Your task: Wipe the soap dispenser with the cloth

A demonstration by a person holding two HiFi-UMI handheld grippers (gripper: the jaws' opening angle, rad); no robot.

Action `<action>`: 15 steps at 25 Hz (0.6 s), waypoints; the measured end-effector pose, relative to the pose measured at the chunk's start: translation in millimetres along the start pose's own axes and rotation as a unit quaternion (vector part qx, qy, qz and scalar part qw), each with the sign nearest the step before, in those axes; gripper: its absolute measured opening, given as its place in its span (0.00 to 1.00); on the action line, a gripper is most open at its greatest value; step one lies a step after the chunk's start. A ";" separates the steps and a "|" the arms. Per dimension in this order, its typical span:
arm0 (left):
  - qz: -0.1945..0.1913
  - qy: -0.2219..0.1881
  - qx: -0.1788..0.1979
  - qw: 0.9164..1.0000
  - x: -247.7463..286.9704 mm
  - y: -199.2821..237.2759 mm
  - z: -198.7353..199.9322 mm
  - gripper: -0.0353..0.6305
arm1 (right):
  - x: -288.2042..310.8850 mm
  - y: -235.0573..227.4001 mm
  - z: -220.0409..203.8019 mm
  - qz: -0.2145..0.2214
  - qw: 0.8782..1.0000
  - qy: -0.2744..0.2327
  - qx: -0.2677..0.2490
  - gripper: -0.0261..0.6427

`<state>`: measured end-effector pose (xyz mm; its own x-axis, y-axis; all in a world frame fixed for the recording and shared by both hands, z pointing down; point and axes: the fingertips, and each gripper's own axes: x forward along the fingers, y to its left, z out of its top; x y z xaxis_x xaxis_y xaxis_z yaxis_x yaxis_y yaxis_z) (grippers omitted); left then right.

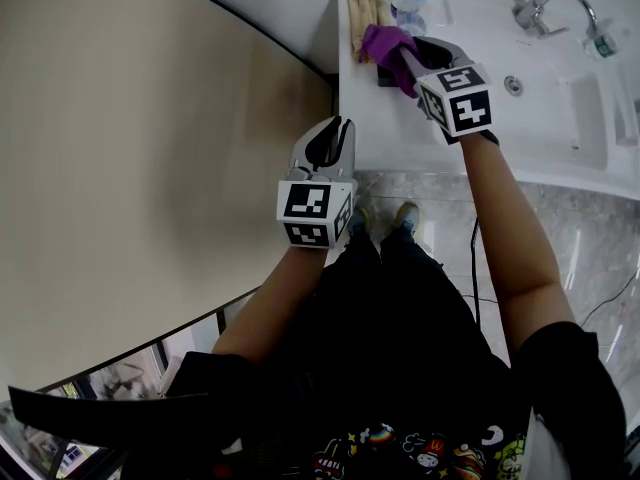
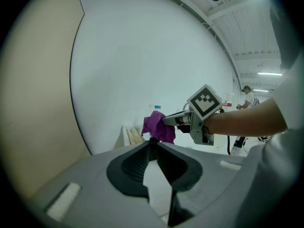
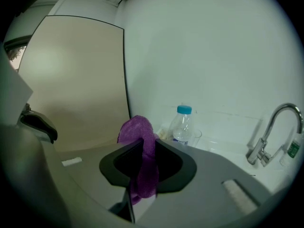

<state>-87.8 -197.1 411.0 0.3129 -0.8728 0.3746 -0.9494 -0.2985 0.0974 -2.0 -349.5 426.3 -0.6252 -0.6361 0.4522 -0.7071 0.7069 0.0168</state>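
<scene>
My right gripper point(image 1: 403, 58) is shut on a purple cloth point(image 1: 384, 40), held over the left end of the white counter point(image 1: 400, 138). In the right gripper view the cloth point(image 3: 137, 131) hangs pinched between the jaws and bulges out past the tips. My left gripper point(image 1: 338, 128) hovers at the counter's front left corner, shut with nothing in it; its tips meet point(image 2: 152, 144). It looks toward the cloth point(image 2: 159, 126) and the right gripper point(image 2: 167, 120). A small bottle with a green label point(image 1: 601, 43) stands by the faucet point(image 1: 552, 3), far from both grippers.
A clear water bottle with a blue cap point(image 3: 182, 123) and a glass stand at the counter's back left, beside pale wooden sticks point(image 1: 365, 13). The sink basin point(image 1: 585, 118) lies to the right. A beige wall panel point(image 1: 150, 148) runs along the left. Grey floor tiles lie below.
</scene>
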 end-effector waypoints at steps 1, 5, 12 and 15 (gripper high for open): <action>0.001 0.001 -0.001 1.000 -0.2 0.7 -0.8 0.12 | 0.6 -0.8 -4.7 -0.001 1.000 0.005 0.001 0.19; 0.000 0.005 -0.001 1.000 1.8 0.5 -3.7 0.12 | -0.7 -5.4 -21.3 -0.005 1.000 0.018 0.005 0.19; -0.006 0.013 0.000 1.000 6.1 -5.9 -6.6 0.12 | -9.9 -14.0 -47.6 -0.013 0.999 0.031 0.033 0.19; -0.008 0.016 0.002 1.000 6.9 -6.2 -6.9 0.12 | -10.4 -16.0 -60.2 -0.016 0.998 0.040 0.044 0.19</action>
<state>-79.9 -198.6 419.4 0.3277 -0.8546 0.4029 -0.9439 -0.3144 0.1010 35.7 -335.6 475.0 -0.5763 -0.6285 0.5224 -0.7542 0.6552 -0.0438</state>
